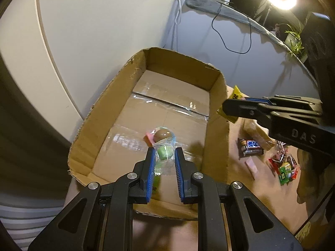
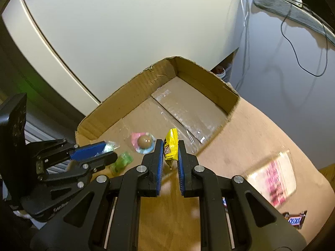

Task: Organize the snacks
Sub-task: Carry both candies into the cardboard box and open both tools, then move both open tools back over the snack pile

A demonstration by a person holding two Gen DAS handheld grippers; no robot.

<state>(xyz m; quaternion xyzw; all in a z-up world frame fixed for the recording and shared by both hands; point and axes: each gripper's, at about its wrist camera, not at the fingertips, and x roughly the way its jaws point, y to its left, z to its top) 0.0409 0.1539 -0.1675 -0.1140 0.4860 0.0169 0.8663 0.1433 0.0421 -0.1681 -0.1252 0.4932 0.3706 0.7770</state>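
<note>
Brown corrugated cardboard box [image 1: 117, 113], open-topped, on wooden table [image 2: 257, 138]; clear tape along floor seam. Left gripper [image 1: 164, 156] over near end of box, fingers closed on clear-wrapped green candy [image 1: 164, 153]. Right gripper [image 2: 170, 152] at box's right wall, fingers pinching yellow snack packet [image 2: 170, 146] upright between blue pads. Inside box, on floor: round brown candy in pink-and-blue wrapper [image 2: 144, 142], just beyond left fingertips. Outside box, on table to the right: Snickers bar [image 1: 251, 147], loose pile of red and green wrapped sweets [image 1: 283, 167].
</note>
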